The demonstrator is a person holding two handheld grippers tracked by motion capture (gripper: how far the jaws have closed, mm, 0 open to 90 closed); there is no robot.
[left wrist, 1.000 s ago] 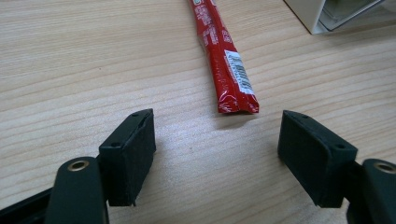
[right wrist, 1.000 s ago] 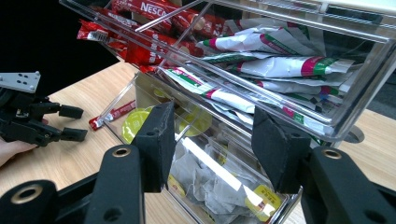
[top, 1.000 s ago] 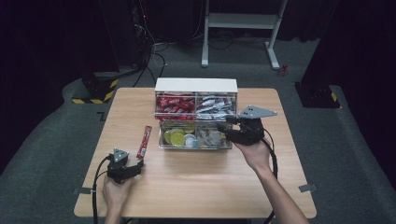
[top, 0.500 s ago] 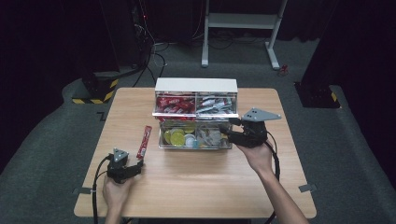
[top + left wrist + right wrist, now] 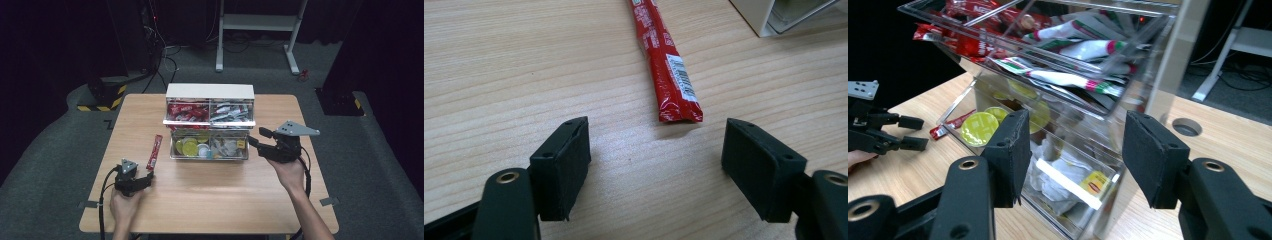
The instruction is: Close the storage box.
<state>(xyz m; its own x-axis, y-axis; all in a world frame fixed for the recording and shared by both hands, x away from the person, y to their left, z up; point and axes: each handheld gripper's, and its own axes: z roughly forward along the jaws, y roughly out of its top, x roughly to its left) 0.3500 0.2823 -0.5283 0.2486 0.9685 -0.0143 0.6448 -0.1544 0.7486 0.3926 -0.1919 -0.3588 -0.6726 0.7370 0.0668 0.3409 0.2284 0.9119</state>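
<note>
A: Where is the red stick sachet?

B: Flat on the worktop, left of the clear organiser and apart from it, in the left half. Its near end lies just ahead of the left tool, whose jaws are spread with nothing between them. In the left tool's view the far end is cut off by the top edge.

A: And the right tool?

B: Beside the organiser's right front corner, jaws spread and just opening wider, pinching nothing. The pulled-out lower drawer lies ahead of them.

A: Contents?

B: Yellow capsules and pale packets, hard to read through the plastic. Red sachets upper left, white ones upper right.

A: Room to move?

B: The worktop's whole near strip is bare wood; the organiser takes the middle of the far edge.
</note>
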